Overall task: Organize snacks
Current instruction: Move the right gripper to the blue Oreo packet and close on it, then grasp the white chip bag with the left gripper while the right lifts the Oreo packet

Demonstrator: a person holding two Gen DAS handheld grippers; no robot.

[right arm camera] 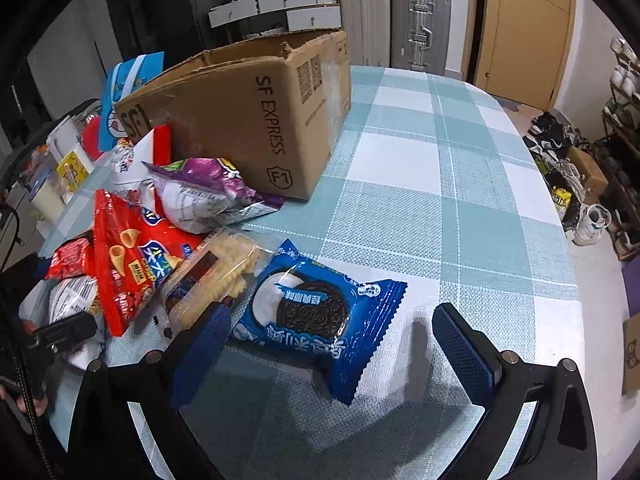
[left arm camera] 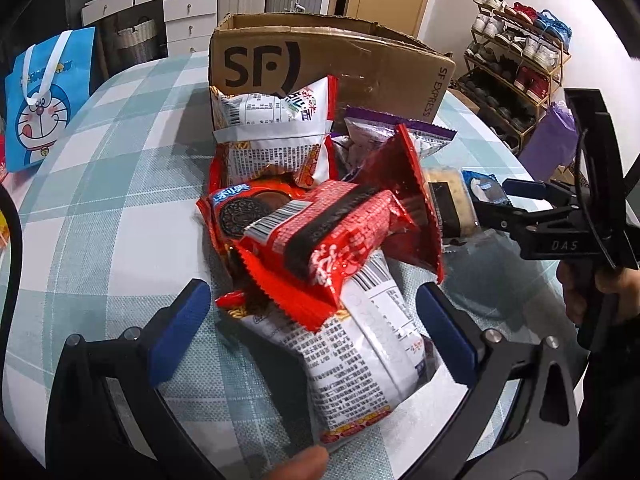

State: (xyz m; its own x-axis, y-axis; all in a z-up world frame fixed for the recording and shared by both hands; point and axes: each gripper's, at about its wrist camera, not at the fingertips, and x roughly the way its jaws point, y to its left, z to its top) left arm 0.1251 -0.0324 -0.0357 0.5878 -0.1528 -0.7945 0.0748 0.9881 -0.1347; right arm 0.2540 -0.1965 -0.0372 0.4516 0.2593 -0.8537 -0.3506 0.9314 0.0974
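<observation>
1. Across the lower half of the left wrist view, my left gripper reaches forward with its jaws spread wide, the blue pads on either side of a white printed snack bag that lies on the checked tablecloth; neither pad touches the bag.
2. At the bottom edge of that frame a fingertip of mine shows just below the bag's near end.
3. Above the white bag, at the centre of the frame, a red wrapped pack lies tilted atop the heap, with a red Oreo packet to its left and more white and purple bags behind it.
4. Behind the heap, upper centre, stands the open SF Express cardboard box; the rearmost bags lean against its front.
5. At the right edge of the left wrist view, my right gripper comes in from the right, level with the table, my hand wrapped around its handle below.
6. Seen from the right wrist view, the right gripper also has its jaws apart, low over the cloth, framing a blue Oreo packet at lower centre; the left pad sits just beside the packet's edge, though I cannot tell whether they touch.
7. Left of the blue packet lie a clear pack of pale biscuits and a red bag of cone snacks.
</observation>
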